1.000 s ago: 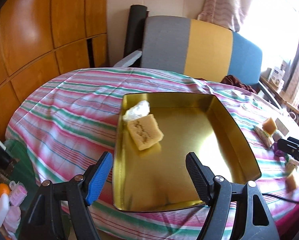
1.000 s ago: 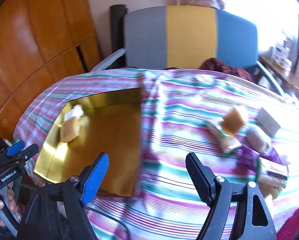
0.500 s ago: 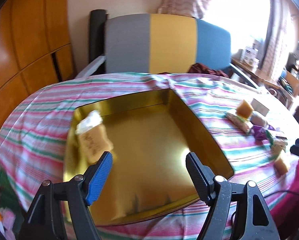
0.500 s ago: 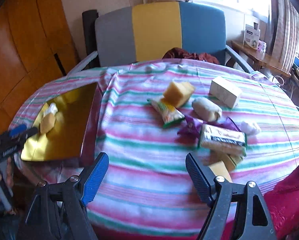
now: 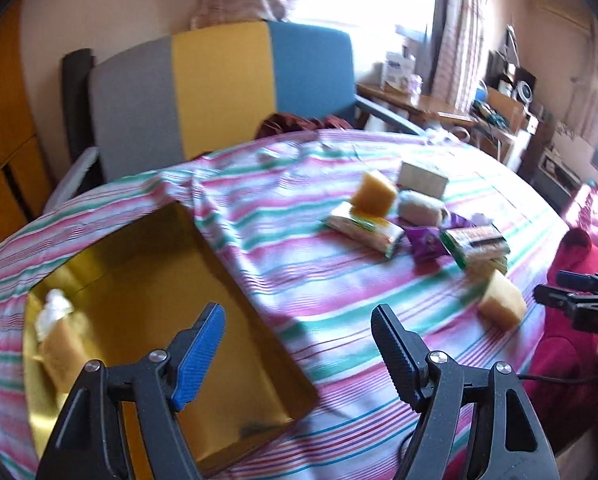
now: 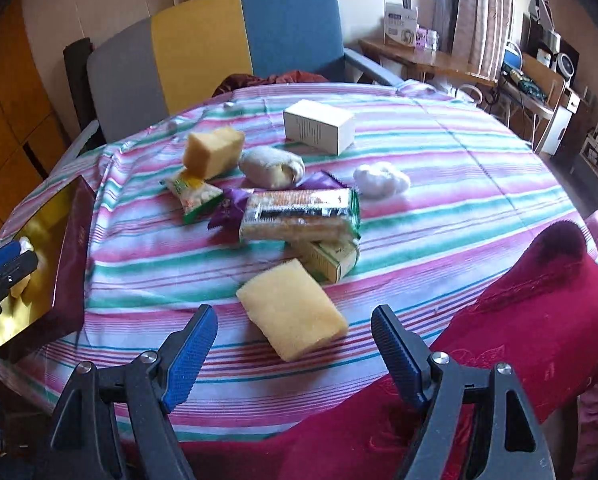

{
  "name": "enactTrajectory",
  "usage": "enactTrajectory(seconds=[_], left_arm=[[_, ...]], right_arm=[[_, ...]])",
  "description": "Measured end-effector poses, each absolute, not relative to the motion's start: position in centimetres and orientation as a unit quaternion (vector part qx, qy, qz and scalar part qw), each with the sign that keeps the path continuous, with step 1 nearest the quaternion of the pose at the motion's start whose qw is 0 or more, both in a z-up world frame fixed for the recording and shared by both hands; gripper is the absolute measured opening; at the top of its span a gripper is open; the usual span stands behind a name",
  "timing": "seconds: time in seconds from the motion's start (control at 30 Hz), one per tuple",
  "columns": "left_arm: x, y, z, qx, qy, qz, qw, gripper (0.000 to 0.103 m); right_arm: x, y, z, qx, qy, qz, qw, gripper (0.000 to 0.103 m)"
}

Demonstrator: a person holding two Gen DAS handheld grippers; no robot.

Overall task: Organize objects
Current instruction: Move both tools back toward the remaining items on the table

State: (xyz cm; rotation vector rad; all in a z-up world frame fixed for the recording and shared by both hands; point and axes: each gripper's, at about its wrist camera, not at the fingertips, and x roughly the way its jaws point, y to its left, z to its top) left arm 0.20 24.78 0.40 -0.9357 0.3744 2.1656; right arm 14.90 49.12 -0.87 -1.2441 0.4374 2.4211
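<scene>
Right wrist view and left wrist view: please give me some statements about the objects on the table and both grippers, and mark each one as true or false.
1. The right gripper is open and holds nothing. True.
2. The gold box already holds a yellow sponge. True.
3. The white carton lies inside the gold box. False: it stands on the striped tablecloth, at the far side of the pile.
4. The left gripper is shut on a snack packet. False: its jaws are apart and empty.
5. The nearest yellow sponge lies just ahead of the right gripper. True.
</scene>
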Motion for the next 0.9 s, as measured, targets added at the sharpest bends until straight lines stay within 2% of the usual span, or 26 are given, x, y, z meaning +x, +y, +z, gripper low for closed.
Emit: enactTrajectory(seconds=[0.47, 0.83, 0.9], left_arm=[[-3.1, 32.9, -2.4, -0.485, 0.113, 0.782, 0.375, 0.076], [-7.2, 41.6, -5.1, -0.527, 0.113, 0.777, 0.325, 0.076], [-8.3, 42.8, -5.7, -0.534, 0.104, 0.78, 0.309, 0.08]], right_arm=[[14.7, 49.5, -1.0, -0.434, 0.188, 0.869, 0.146, 0.081], [14.8, 49.9, -1.0, -0.42, 0.213, 0.876, 0.108, 0.081], [14.8, 50.0, -1.0, -0.418, 0.216, 0.877, 0.101, 0.081]])
